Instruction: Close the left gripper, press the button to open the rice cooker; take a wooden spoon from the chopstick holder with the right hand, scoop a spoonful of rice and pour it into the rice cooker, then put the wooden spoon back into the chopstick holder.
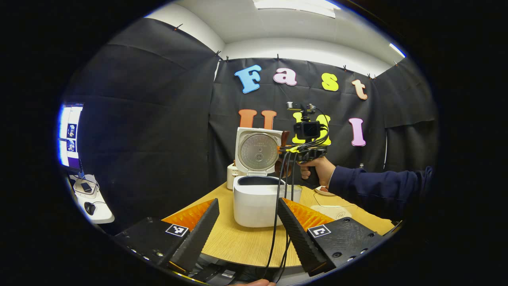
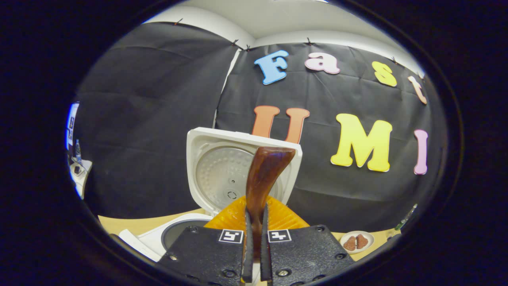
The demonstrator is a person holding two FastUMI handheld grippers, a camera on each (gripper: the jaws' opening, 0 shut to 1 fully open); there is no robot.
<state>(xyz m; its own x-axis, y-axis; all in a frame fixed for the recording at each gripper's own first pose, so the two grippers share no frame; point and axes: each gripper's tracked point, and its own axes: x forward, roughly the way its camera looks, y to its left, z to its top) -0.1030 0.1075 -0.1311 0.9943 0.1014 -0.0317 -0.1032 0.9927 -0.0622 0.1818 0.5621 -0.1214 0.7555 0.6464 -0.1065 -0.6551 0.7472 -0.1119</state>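
The wooden spoon (image 2: 264, 174) handle is being hidden between the right gripper (image 2: 256, 238) fingers, and the rice cooker (image 2: 174, 236) pot is being cut off below.

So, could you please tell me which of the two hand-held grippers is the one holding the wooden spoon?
The right hand-held gripper: its fingers are clamped on the wooden spoon by the open rice cooker. The left hand-held gripper is open with nothing between its fingers.
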